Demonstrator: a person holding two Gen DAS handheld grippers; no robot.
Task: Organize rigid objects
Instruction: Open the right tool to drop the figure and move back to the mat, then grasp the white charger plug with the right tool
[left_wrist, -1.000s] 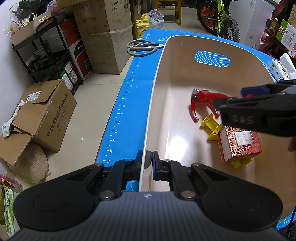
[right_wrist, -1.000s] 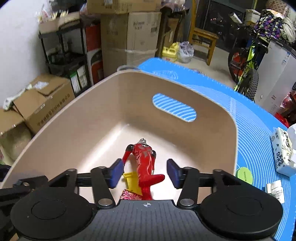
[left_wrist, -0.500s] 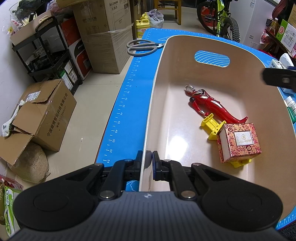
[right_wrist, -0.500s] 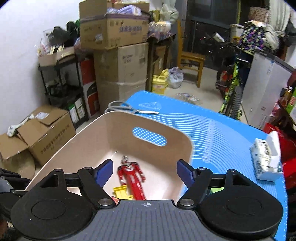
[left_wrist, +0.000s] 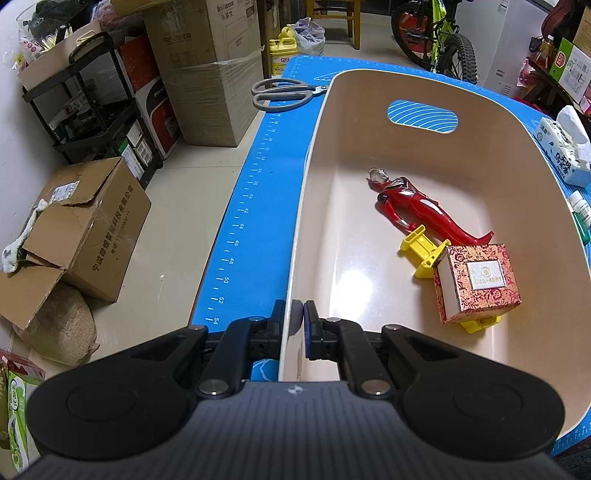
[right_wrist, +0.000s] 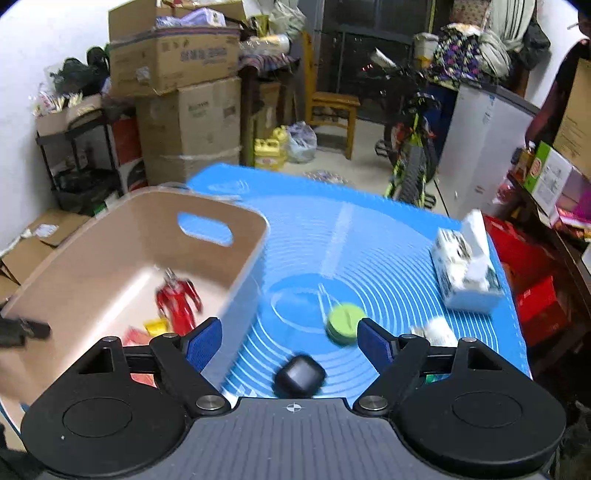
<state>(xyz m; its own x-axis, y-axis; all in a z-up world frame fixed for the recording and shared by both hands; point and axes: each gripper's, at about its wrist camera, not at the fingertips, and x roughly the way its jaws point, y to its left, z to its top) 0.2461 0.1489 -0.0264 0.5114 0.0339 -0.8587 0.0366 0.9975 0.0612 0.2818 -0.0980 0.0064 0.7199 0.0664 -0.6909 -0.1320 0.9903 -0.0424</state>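
A beige bin (left_wrist: 314, 166) stands on the blue mat (right_wrist: 369, 251). Inside it lie a red toy figure (left_wrist: 417, 206), a yellow plastic piece (left_wrist: 421, 247) and a red patterned box (left_wrist: 480, 284). My left gripper (left_wrist: 294, 321) is shut on the bin's near rim. My right gripper (right_wrist: 290, 341) hangs over the mat to the right of the bin (right_wrist: 255, 236), its jaws opening with nothing between them. Just ahead of it lie a small black case (right_wrist: 300, 374) and a green round lid (right_wrist: 345, 321). The figure (right_wrist: 179, 299) also shows in the right wrist view.
A tissue pack (right_wrist: 467, 273) and a white bottle (right_wrist: 437, 332) lie on the mat's right side. Grey scissors (left_wrist: 280, 92) lie at the mat's far left corner. Cardboard boxes (left_wrist: 85, 225), shelves and a bicycle (right_wrist: 410, 162) stand around the table.
My right gripper has left the bin and swung right over the mat, its jaws wider. The red figure now lies flat in the bin. The left gripper has not moved.
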